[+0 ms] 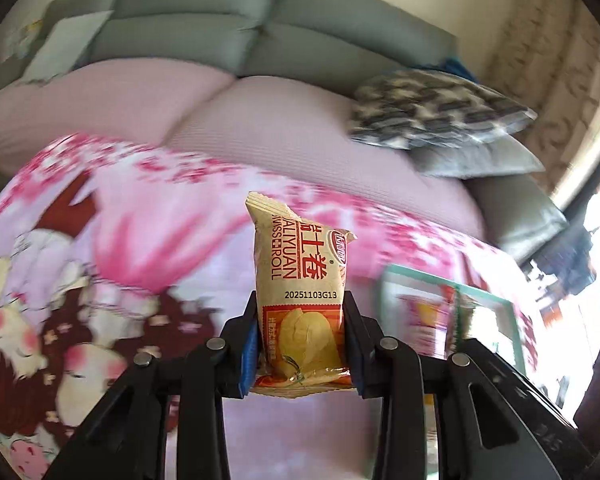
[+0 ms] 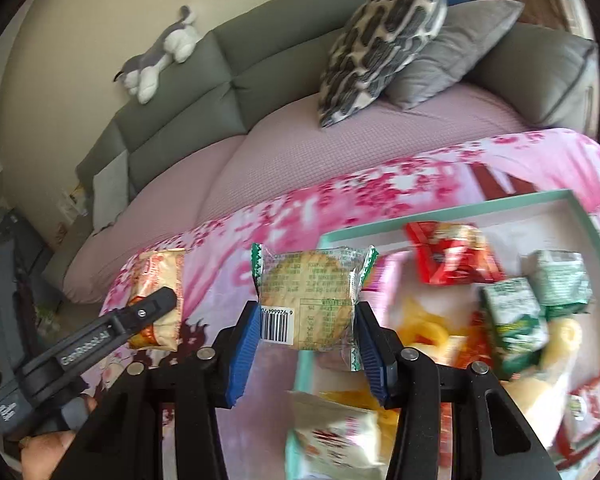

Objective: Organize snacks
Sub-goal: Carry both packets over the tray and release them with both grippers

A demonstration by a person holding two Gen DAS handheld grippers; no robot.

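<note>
cracker packet [image 2: 310, 300] in right claw [image 2: 306, 344]

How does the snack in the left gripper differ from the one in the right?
The swiss roll pack is opaque, cream and orange; the cracker pack is clear with green edges, its round cracker visible. The swiss roll pack stands lengthwise out of the left gripper; the cracker pack lies crosswise in the right gripper. Both are small sealed snacks clamped between blue-padded fingers.
</note>
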